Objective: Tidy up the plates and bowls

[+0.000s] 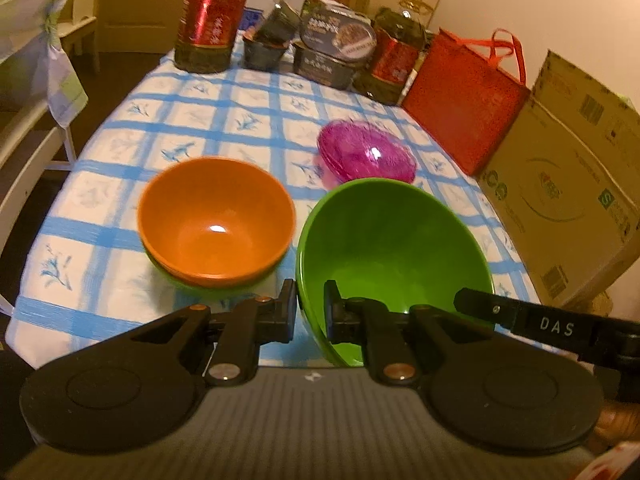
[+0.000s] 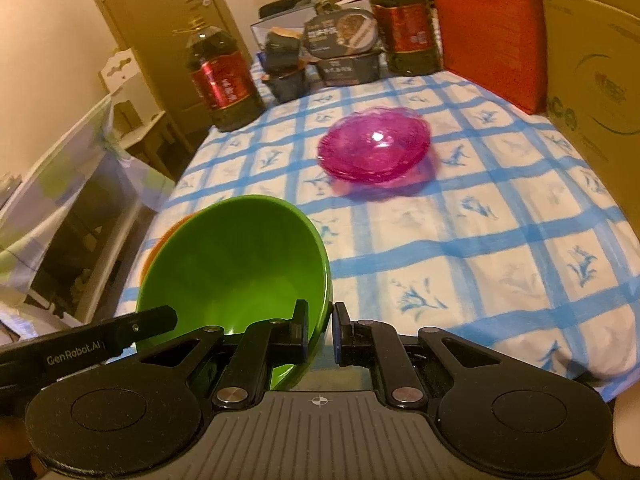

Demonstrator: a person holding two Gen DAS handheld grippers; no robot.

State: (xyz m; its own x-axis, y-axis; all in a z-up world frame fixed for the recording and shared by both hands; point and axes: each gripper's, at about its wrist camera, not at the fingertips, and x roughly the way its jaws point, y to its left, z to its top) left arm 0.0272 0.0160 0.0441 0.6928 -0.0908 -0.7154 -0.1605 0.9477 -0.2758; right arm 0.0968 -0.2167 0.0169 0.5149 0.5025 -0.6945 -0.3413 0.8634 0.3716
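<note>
Two grippers share one green bowl (image 1: 394,248), each clamped on its rim from an opposite side. In the left wrist view the left gripper (image 1: 310,300) has its jaws drawn narrow on the bowl's left rim, one finger outside the wall and one inside; the right gripper's finger reaches in at the right edge of that picture. In the right wrist view the right gripper (image 2: 320,322) pinches the bowl's right rim the same way, jaws nearly together. The bowl is tilted, its mouth facing the cameras, over the near part of a table covered by a blue-checked tablecloth (image 2: 500,240). Just beside it on the left sits an orange bowl (image 1: 216,226), nested in another green bowl of which only a sliver shows beneath. Farther back lies a stack of translucent pink plates (image 2: 376,144), apart from both bowls. Along the table's far end stand two dark oil bottles (image 1: 210,20) with red labels and stacked food containers (image 1: 334,46); a red bag (image 1: 466,104) and a cardboard box (image 1: 568,184) line the right side.
</note>
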